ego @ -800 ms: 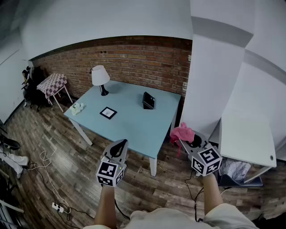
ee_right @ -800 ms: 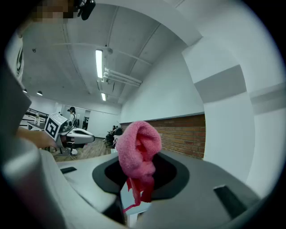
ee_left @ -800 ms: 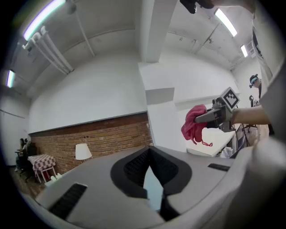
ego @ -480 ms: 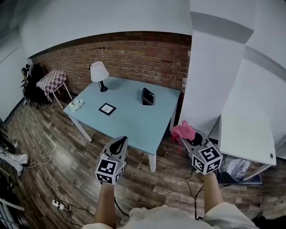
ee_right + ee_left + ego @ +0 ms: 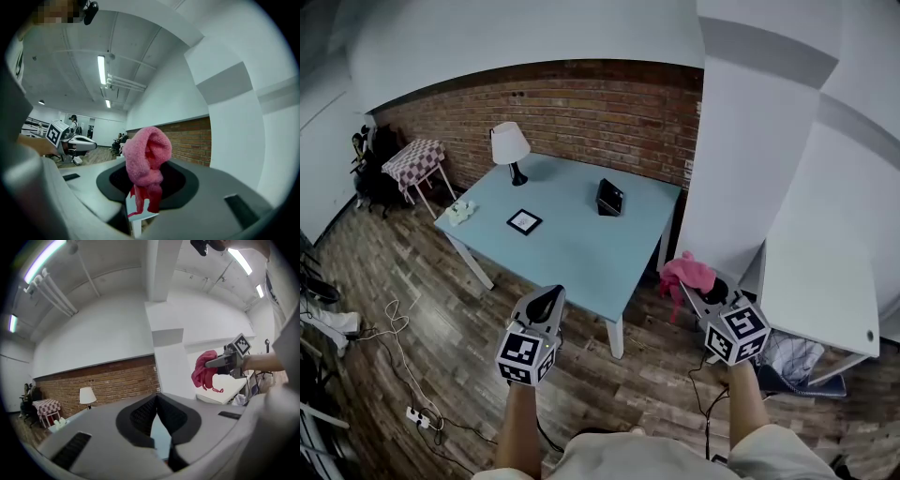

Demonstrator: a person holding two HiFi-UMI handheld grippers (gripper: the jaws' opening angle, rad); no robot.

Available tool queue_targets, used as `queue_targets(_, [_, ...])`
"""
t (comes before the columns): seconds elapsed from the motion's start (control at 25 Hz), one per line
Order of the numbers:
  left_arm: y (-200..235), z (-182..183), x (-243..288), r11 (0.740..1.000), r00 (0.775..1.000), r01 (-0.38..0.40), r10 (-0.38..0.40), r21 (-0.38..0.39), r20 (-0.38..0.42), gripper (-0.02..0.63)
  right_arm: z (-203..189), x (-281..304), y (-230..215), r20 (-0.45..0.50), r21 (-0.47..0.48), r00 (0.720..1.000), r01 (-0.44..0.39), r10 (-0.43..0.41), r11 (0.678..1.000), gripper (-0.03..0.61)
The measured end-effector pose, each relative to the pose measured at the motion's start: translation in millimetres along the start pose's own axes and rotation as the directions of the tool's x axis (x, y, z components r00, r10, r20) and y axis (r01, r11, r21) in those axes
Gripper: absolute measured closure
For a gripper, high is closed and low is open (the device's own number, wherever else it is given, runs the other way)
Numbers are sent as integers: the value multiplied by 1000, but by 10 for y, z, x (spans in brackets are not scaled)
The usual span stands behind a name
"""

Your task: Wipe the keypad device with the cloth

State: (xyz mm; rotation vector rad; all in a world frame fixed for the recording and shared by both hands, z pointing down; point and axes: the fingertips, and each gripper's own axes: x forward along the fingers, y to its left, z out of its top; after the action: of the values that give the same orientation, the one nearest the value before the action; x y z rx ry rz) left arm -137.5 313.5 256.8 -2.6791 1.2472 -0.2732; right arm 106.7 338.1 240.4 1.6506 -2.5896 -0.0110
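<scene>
My right claw is clamped on the pink cloth, which bunches up out of its jaws, and my left claw is closed to a sliver with nothing in it. Both are held level in the air short of the table, the left at about 7 o'clock in the head view and the right at about 4 o'clock. The keypad device sits on the far part of the table, near 12 o'clock from me, well apart from both claws and to the right of the lamp. As I judge it, the step in hand is the approach: I should bring the right claw in over the table's near edge towards 12 o'clock, keep the grip firm so the cloth doesn't slip, and lay its loose bulge rather than the jaw tips on the keypad face. The empty left claw could steady the device from its 9 o'clock side. Compared with the earlier head views, the table and lamp have slid slightly towards 12 o'clock in the frame, while both claws hold almost the same spots, and the cloth hangs as it did.
</scene>
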Motion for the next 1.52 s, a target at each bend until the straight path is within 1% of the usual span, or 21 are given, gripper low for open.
queue_targets(0.2, [-69,-73,104,999,999,-35,35,-26,-12,600,-142,26,-232,-24,-8,1000,-5,5,1000,440])
queue_targets(0.36, [-44,-193,343,998,999,-40,38,-44,-37,600,-189,203,-431,-22,5,1000,-7,8,1000,440])
queue_targets(0.56, [118,-324,704,998,999,-37,35,-57,-36,600,-276,555,-588,-19,14,1000,-12,12,1000,440])
queue_targets(0.8, [640,-457,1378,998,999,-16,15,-54,-29,600,-278,1301,-868,-22,11,1000,0,0,1000,440])
queue_targets(1.16, [1522,-530,2334,997,999,30,-32,-70,-28,600,-99,2455,-1281,-19,14,999,46,-45,999,440])
queue_targets(1.28, [1735,-540,2550,996,999,45,-46,-75,-12,600,-92,2739,-1347,-26,17,998,56,-56,998,440])
queue_targets(1.44, [1961,-615,2822,996,998,63,-64,-67,-24,600,-112,3078,-1426,-45,20,997,65,-64,998,440])
queue_targets(1.52, [2061,-663,2961,995,997,73,-75,-73,-28,572,-126,3238,-1482,-51,18,996,71,-70,997,439])
